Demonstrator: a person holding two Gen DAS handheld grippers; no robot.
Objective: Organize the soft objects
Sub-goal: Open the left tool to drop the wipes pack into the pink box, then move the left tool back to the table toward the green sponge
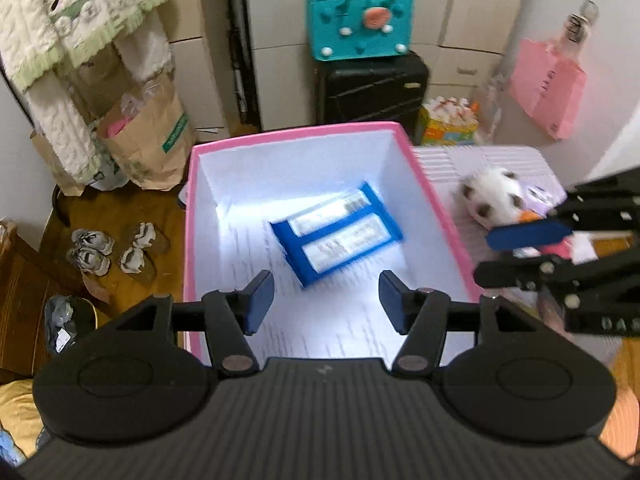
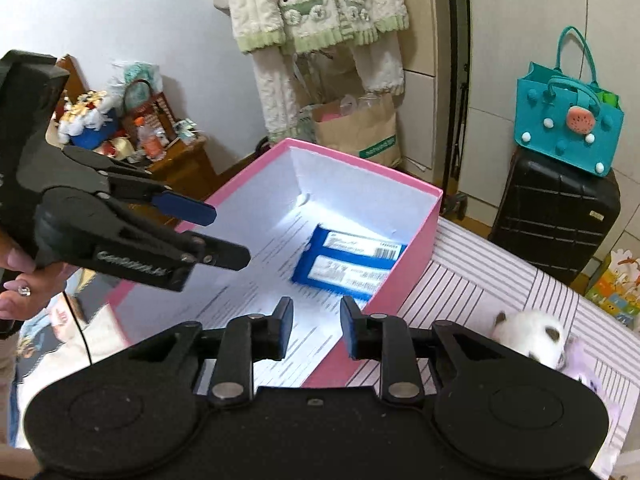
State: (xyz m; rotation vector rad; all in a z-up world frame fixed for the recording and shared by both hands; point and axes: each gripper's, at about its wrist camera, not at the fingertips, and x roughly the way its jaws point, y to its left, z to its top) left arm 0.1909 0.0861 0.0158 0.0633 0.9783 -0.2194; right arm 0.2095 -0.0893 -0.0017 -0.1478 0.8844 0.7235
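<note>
1. The left gripper hung over the pink box, jaws apart and nothing between the pads.
2. The right gripper hovered above the near corner of the same box, jaws parted by a narrower gap and likewise empty.
3. A blue pack with two white labels lay flat on the white floor of the box, towards its far end, clear of both tools.
4. A white plush toy with dark patches rested on the striped cover outside the box, to its right, beside a lilac soft item whose nature could not be determined.
5. A hand gripped the left tool's handle at the edge of the right wrist view.
6. A teal bag sat atop a black suitcase behind the box.
</note>
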